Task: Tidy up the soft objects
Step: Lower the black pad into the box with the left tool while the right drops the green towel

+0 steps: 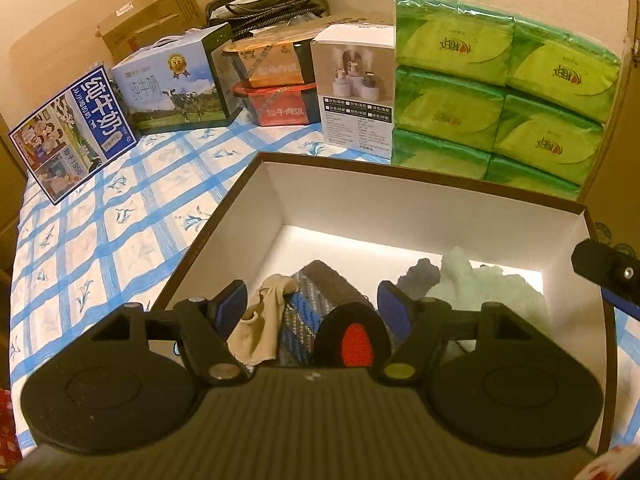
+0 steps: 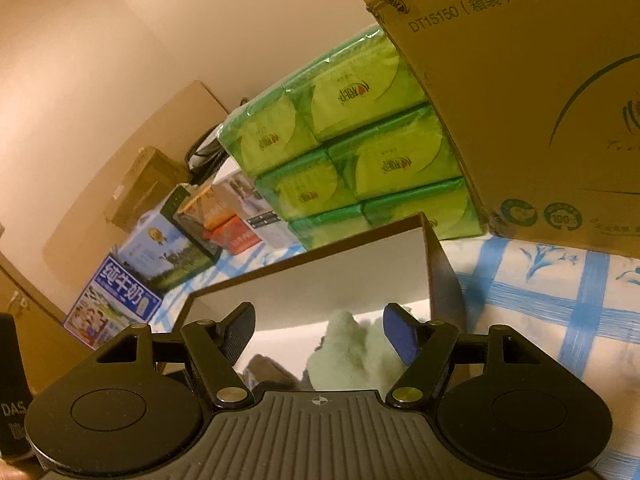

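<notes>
1. We see the soft things lying in the open box (image 1: 420, 216): a beige sock (image 1: 260, 320), a blue knit piece (image 1: 298, 320), a black-and-red item (image 1: 352, 340) near us, and pale green fluffy cloth (image 1: 480, 292) at the right.
2. Our left gripper (image 1: 312, 304) hangs over the box's near left part, fingers spread, grasping nothing.
3. Our right gripper (image 2: 318, 330) is likewise released, above the green cloth.
4. Beyond the box on the checked tablecloth (image 1: 100, 240) stand green tissue packs (image 1: 500, 80) and milk cartons (image 1: 120, 100).
</notes>
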`<state>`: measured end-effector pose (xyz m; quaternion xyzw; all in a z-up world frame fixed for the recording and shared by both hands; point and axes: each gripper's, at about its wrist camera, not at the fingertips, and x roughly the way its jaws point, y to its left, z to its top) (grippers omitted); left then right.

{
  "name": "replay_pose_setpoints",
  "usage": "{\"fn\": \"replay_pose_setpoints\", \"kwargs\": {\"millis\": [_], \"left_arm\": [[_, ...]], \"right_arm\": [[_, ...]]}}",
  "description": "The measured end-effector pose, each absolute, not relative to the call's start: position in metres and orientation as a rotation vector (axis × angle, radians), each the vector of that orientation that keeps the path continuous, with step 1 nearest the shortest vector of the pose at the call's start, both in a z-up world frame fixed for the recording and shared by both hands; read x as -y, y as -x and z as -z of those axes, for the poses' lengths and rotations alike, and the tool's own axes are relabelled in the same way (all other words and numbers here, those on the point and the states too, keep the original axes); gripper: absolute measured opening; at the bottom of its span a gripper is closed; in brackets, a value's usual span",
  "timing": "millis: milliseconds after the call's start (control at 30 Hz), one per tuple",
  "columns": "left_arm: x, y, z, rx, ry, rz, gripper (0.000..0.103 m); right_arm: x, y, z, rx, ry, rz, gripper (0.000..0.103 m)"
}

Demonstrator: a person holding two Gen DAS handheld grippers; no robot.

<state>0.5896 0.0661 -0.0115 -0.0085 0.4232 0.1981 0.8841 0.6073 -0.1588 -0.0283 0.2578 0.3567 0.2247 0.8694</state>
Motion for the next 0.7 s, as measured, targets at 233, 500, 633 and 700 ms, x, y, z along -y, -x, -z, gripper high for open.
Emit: {"fn": "replay_pose_setpoints", "kwargs": {"millis": [233,500,633,700], "left_arm": [[-0.063,-0.584,0.011,-0.890,0.024,-0.406,0.070],[-0.057,-0.570,0.004,-0.895,0.044,-0.377,0.070],[-0.055,-0.560,-0.003,-0.893,0.057,-0.364,0.070],[-0.054,-0.554,-0.008,-0.890,0.065,-0.356,0.070]], "right_arm": [[0.165,-0.598,0.029,-0.759,-0.515,-0.481,0.071],[0.173,-0.581,0.021,-0.757,-0.497,-0.507,0.071],[0.177,-0.570,0.016,-0.759,-0.498,-0.508,0.071],[0.179,-0.565,0.013,-0.758,-0.493,-0.504,0.071]]}}
